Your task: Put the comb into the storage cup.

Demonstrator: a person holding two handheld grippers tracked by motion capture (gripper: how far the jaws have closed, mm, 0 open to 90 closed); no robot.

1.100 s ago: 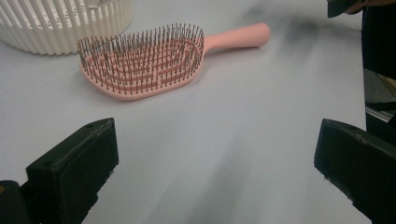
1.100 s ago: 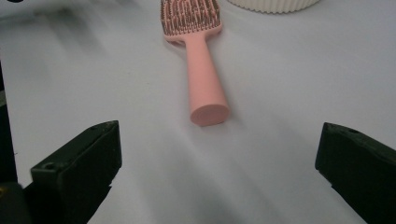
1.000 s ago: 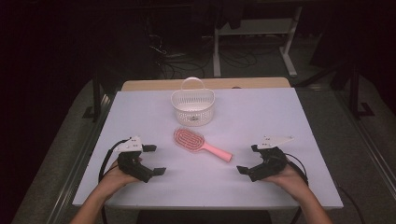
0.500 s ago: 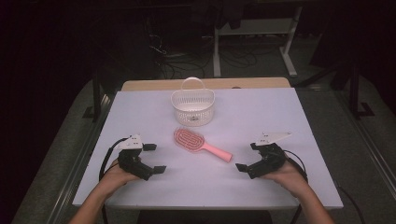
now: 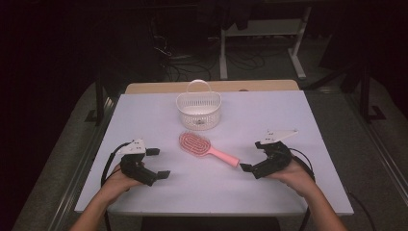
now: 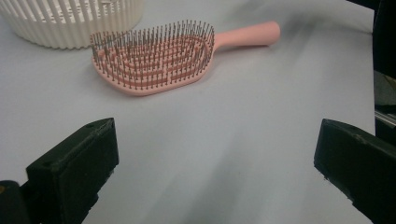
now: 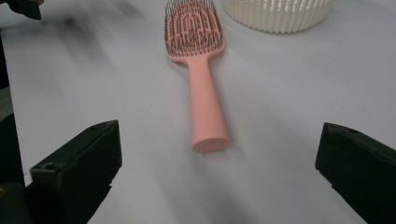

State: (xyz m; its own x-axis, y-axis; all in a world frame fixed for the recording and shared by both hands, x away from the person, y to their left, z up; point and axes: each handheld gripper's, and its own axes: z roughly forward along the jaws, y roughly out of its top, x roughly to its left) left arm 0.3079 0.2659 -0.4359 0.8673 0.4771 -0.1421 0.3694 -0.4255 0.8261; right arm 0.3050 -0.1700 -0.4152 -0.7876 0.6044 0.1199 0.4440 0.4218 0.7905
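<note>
1. Two claws, one per hand, both gaping wide and holding nothing: left claw (image 5: 156, 162) near the front left of the bench (image 5: 317, 125), right claw (image 5: 252, 166) at the front right.
2. One pink hairbrush (image 5: 204, 147), lying flat mid-bench, bristles up, between the two claws and touching neither.
3. Handle end turned toward the right claw (image 7: 219, 172), just short of its spread jaws in the right gripper view; likely laid that way to offer the slim handle (image 7: 205, 105) for a pinch.
4. Bristled head (image 6: 152, 58) turned toward the basket, seen side-on and farther off from the left claw (image 6: 212, 154).
5. One white slatted basket (image 5: 198, 109) with a hoop handle, upright just beyond the brush head, near but apart from it; open top facing up, probably to receive the brush.
6. Judged from the layout: an approach to the handle in hand, right claw the better placed, left claw resting low as spare or steadying help.
7. Count in all: two claws, one brush, one basket, one bench.
</note>
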